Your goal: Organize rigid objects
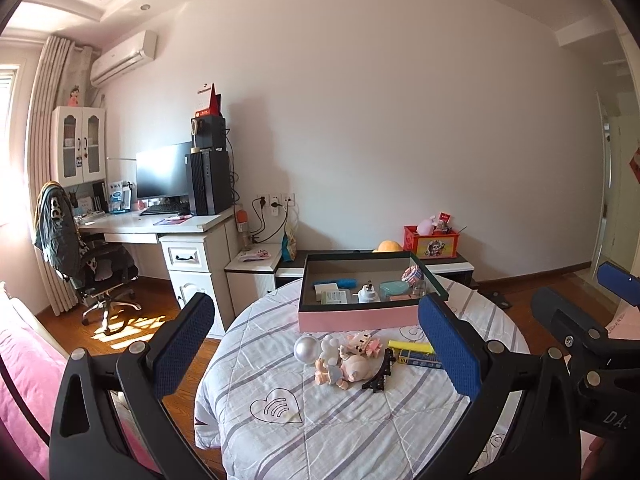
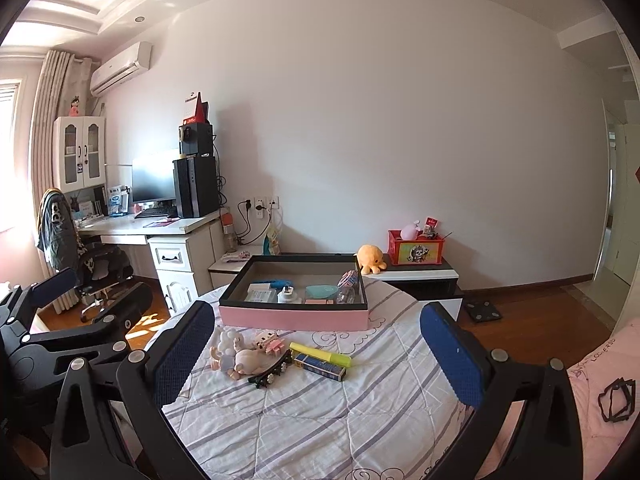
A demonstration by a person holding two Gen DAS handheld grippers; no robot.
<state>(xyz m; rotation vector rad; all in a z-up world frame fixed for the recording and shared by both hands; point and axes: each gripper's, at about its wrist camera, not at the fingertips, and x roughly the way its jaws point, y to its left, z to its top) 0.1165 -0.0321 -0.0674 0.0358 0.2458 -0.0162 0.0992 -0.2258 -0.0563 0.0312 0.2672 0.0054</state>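
Striped quilt (image 2: 320,412) beneath both tools (image 1: 316,344) (image 2: 316,344), spread wide.

Pink-sided, black-rimmed open box (image 2: 294,319) at the surface's far edge, holding a blue item, white plug, teal case, pink notes | silver ball (image 1: 307,349), doll figures (image 2: 240,358), pink block toy (image 2: 271,342), black hair clip (image 2: 270,375), yellow highlighter (image 2: 320,354), blue packet (image 2: 320,366) clustered mid-surface, just before the box
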